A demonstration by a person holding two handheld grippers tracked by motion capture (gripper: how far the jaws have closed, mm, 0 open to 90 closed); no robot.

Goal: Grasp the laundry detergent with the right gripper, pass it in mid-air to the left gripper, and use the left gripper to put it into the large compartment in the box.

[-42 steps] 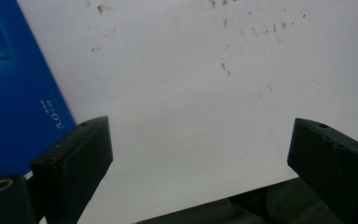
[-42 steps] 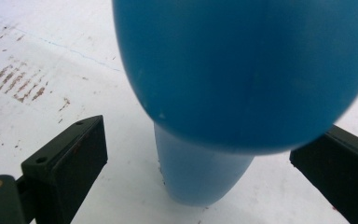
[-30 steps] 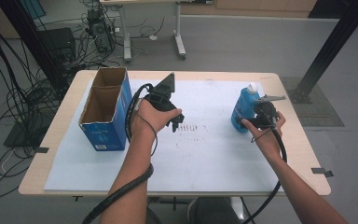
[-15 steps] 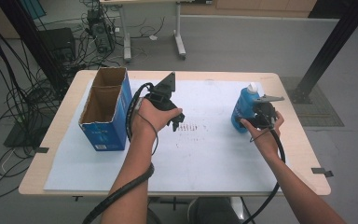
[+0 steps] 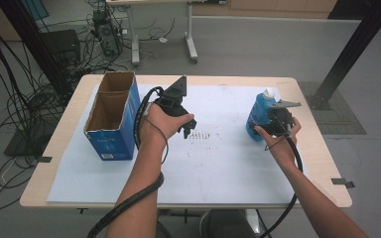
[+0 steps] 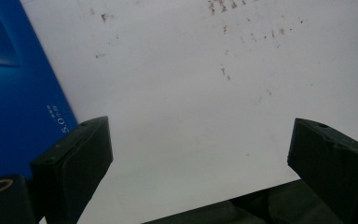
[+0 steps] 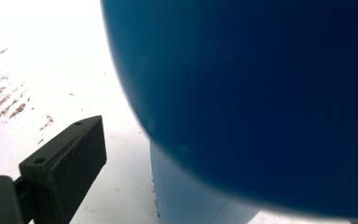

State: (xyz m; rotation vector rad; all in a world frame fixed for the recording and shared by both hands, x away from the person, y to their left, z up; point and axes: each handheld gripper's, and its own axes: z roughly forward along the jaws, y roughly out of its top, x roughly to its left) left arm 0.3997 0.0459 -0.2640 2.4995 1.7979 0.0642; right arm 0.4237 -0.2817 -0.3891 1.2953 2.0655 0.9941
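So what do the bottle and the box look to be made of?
Bottle: looks like smooth blue plastic with a white cap; up close in the right gripper view its rounded wall has a soft, even sheen. Box: cardboard, going by the raw brown inside and open flaps, with a printed blue, slightly glossy outer face. Neither is certain by look alone.

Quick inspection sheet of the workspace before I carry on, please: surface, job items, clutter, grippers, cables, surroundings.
Surface: white sheet on the table, dark scuff marks mid-sheet.
Job's things: blue bottle, upright, white cap; blue carton, open top, two compartments.
Clutter: nothing seen.
Grippers: left gripper open over bare sheet; right gripper at the bottle, one jaw beside it, grip cannot be told.
Cables: one trails along each forearm.
Surroundings: cable tangle on the floor at left, desk legs behind.
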